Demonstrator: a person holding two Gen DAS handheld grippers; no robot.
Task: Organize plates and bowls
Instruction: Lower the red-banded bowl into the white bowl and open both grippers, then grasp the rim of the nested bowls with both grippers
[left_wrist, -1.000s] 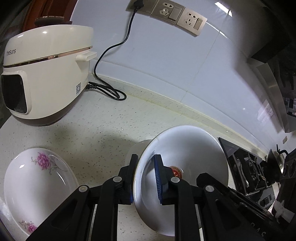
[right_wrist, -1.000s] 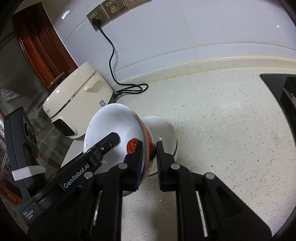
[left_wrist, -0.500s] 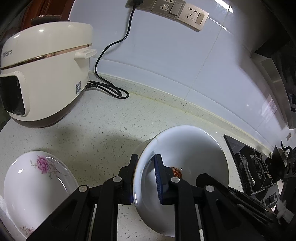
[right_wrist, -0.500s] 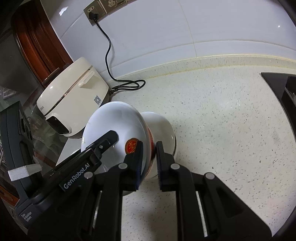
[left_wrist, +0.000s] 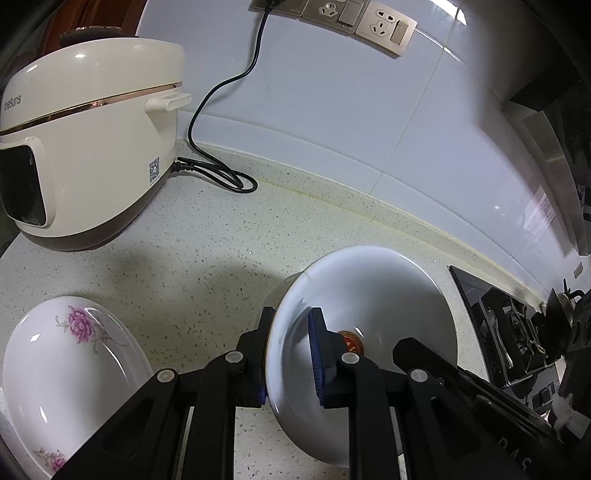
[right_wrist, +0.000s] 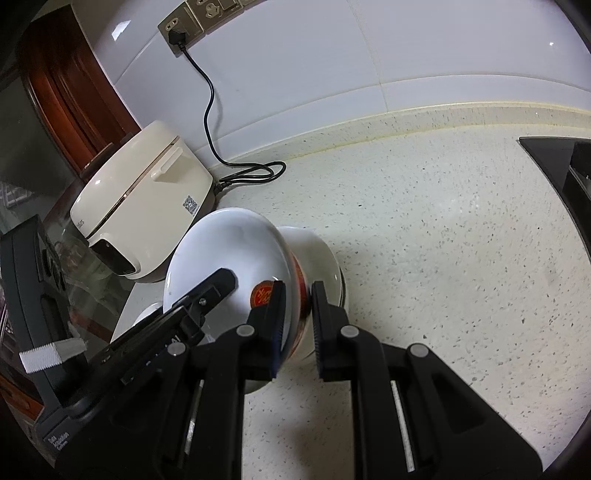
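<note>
Both grippers hold one white bowl (left_wrist: 373, 295) with a red emblem (right_wrist: 261, 295) inside, tilted above the speckled counter. My left gripper (left_wrist: 290, 352) is shut on its left rim. My right gripper (right_wrist: 297, 325) is shut on the opposite rim, and the same bowl (right_wrist: 229, 254) fills the middle of the right wrist view. A second white bowl (right_wrist: 325, 262) sits on the counter just behind and under the held one. A white plate with pink flowers (left_wrist: 62, 369) lies at the lower left of the left wrist view.
A cream rice cooker (left_wrist: 88, 147) stands at the far left, its black cord (left_wrist: 221, 173) looping to a wall socket. A black gas hob (left_wrist: 509, 332) lies to the right. Speckled counter (right_wrist: 461, 240) stretches between bowls and hob.
Both grippers have carried the bowl a little toward the rice cooker and wall. The grip on the rim is the same.
</note>
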